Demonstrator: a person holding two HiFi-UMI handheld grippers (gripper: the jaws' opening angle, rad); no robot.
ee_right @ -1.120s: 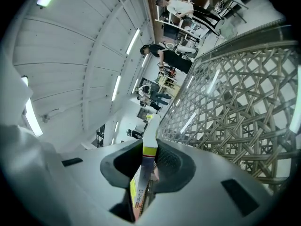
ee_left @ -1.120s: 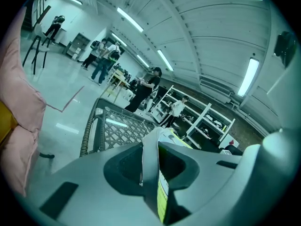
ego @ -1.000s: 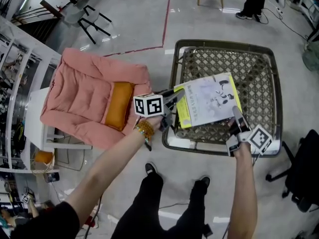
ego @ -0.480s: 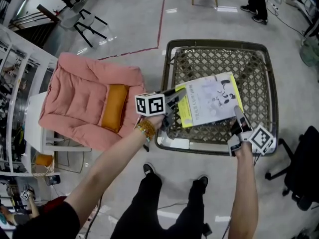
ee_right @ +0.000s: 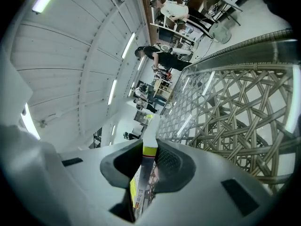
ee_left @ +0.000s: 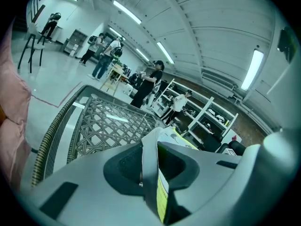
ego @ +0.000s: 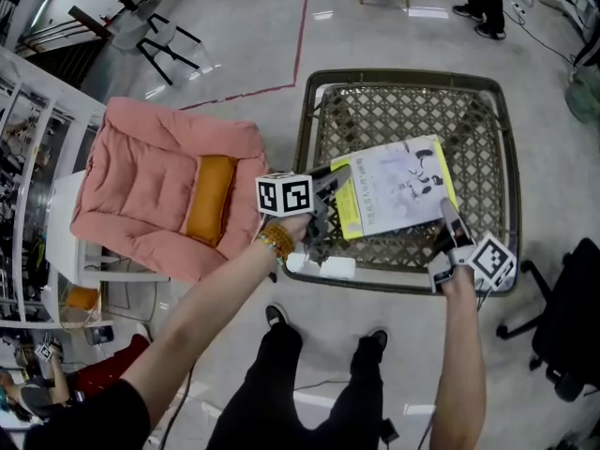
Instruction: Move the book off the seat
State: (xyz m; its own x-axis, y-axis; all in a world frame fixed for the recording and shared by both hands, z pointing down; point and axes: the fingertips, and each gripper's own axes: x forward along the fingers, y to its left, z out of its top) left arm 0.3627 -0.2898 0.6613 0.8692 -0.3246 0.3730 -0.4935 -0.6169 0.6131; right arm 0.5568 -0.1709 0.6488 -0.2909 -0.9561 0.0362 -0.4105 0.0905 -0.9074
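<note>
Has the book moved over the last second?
Yes, slightly. In the head view the book has shifted right, away from the woven seat's left rim.

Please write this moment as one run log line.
left claw: shut on book, left edge | right claw: shut on book, lower right corner | book: held over woven seat, not yet off it

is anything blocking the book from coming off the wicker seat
Nothing visible does. The left hand-held gripper and right hand-held gripper are each shut on an edge of the book, which is over the woven seat. Only the rim surrounds it.
</note>
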